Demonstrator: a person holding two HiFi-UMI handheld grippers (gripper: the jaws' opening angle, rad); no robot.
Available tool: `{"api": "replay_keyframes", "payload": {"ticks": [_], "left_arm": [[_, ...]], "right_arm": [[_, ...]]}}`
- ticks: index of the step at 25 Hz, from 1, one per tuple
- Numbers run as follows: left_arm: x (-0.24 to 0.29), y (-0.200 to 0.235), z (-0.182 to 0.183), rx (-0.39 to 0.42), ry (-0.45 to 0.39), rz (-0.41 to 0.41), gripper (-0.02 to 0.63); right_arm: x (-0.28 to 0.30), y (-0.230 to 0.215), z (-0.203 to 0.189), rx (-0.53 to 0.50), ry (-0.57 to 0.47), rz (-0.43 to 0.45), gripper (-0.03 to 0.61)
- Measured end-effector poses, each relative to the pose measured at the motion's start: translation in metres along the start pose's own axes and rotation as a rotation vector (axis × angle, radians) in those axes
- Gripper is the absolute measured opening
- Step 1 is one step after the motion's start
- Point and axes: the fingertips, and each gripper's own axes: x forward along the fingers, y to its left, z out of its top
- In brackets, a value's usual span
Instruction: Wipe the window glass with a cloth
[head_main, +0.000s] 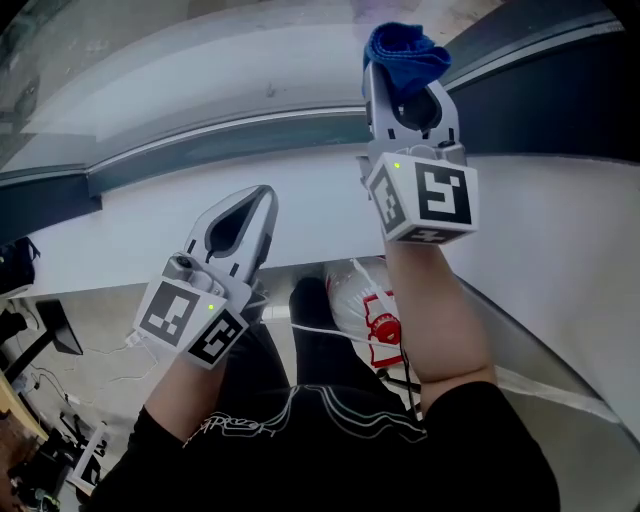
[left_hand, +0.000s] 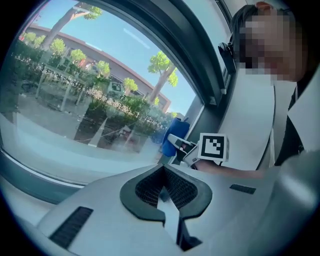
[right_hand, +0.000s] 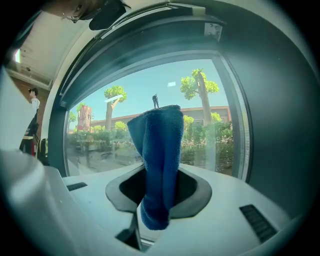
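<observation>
By window glass (head_main: 200, 70), right tool (head_main: 410, 85) clamps cloth (head_main: 403, 52) (blue)

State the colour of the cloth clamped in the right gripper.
The cloth is solid blue, with no pattern. It shows best in the right gripper view.

Dark-framed window (right_hand: 95, 125) above a white sill (head_main: 120, 230) — sunlit trees (right_hand: 197, 82), buildings (right_hand: 217, 112) outside

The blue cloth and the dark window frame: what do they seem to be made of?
The blue cloth shows a soft, fuzzy, matte pile and droops in folds: probably microfibre or terry. The window frame is smooth, dark grey, with a dull sheen and crisp edges: likely painted or coated metal, though plastic cannot be excluded.
</observation>
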Motion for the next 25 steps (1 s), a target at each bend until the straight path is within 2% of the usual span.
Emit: {"api": "replay_keyframes", "payload": {"ticks": [6, 15, 21, 25], "left_arm": [[0.022, -0.019, -0.002, 0.006, 0.026, -0.032, 0.003], [0.030, -0.029, -0.009, 0.009, 0.039, -0.058, 0.003], [0.016, -0.011, -0.011, -0.005, 0.031, -0.027, 0.003], [-0.004, 0.006, -0.007, -0.004, 0.003, -0.009, 0.003]], "right_arm": [[-0.014, -0.049, 0.002, 0.013, 0.000, -0.092, 0.094], [-0.024, -0.085, 0.001, 0.036, -0.013, -0.172, 0.094], [-0.015, -0.060, -0.006, 0.030, -0.006, -0.124, 0.094], [-0.007, -0.018, -0.005, 0.007, -0.021, -0.055, 0.094]]}}
